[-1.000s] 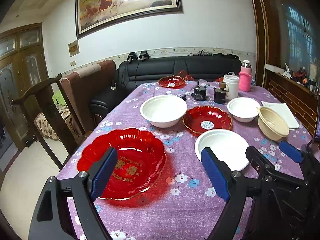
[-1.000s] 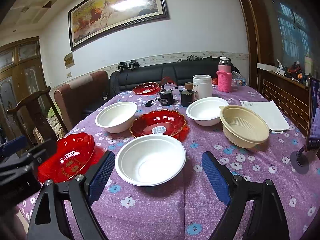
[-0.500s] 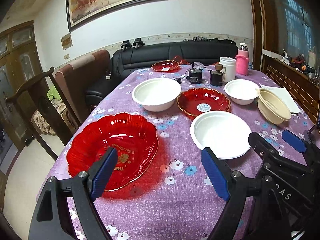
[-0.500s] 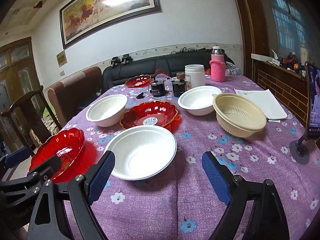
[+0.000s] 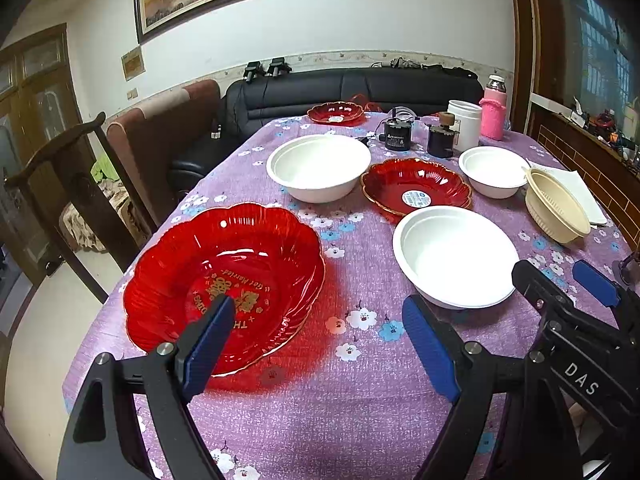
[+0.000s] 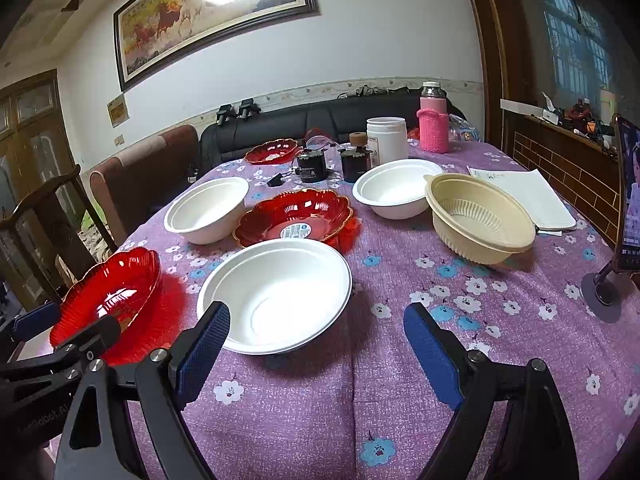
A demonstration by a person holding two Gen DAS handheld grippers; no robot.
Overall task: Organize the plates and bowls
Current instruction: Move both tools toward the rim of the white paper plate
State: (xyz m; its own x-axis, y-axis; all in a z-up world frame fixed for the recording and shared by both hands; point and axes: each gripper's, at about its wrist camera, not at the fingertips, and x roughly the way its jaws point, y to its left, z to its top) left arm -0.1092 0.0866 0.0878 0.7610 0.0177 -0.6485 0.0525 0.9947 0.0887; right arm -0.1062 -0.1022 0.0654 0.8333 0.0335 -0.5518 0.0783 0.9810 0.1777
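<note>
Sitting upright, the red plate (image 5: pixel 224 276) (round, scalloped) faces up.

Each camera rides low and close over the counter (image 5: pixel 360 400), tilted down along its tool toward the far sofa (image 6: pixel 320 120). The left view sits nearer the counter's left edge, seemingly a little lower. Both share the red plate (image 5: pixel 224 280) (image 6: pixel 112 292) and the near white bowl (image 5: pixel 456 256) (image 6: pixel 276 292).

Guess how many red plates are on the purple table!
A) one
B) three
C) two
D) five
B: there is a big red plate close by on the left, another red plate in the middle between the white bowls, and a third red plate far back near the black sofa.
</note>
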